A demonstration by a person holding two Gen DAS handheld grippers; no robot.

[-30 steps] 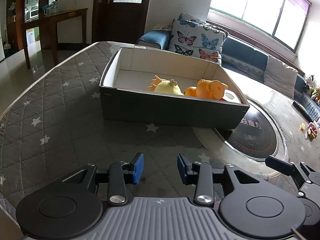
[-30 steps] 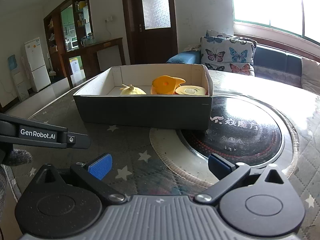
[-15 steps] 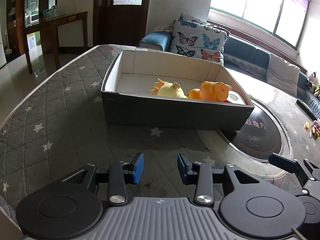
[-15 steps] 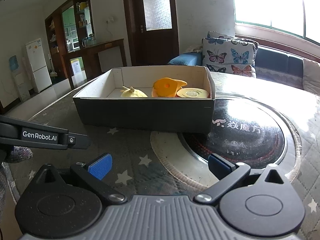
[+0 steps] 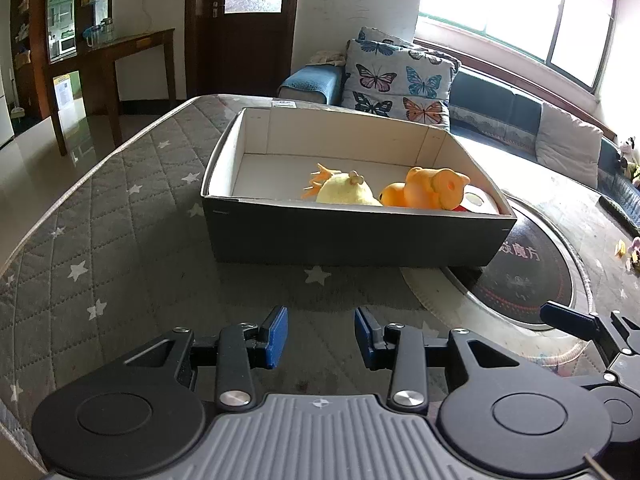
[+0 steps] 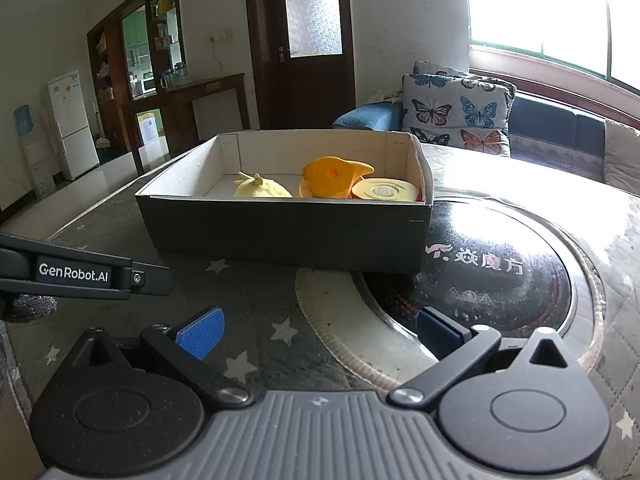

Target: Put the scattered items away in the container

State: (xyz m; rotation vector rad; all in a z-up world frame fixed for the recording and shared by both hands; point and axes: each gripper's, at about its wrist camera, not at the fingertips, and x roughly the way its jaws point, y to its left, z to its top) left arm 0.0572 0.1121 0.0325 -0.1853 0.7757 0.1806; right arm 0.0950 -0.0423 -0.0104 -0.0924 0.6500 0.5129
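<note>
1. Lowest in the left wrist view, the left gripper (image 5: 320, 336) hovers above the quilted, star-printed surface (image 5: 120, 248); its jaws stand narrowly apart and hold nothing.
2. At the bottom of the right wrist view, the right gripper (image 6: 320, 330) has its jaws spread wide and empty, above the rim of a round black glass plate (image 6: 500, 276) set into the surface.
3. In the middle of both frames stands the container (image 5: 352, 236), a dark box with a white inside, its right corner touching or overlapping the glass plate.
4. Inside, along the near wall, lie a yellow plush toy (image 5: 346, 194), an orange rubber toy (image 5: 428, 192) and a roll of tape (image 6: 386, 191), close together.
5. Farthest, upper right, a butterfly cushion (image 5: 400, 80) leans on a sofa.
</note>
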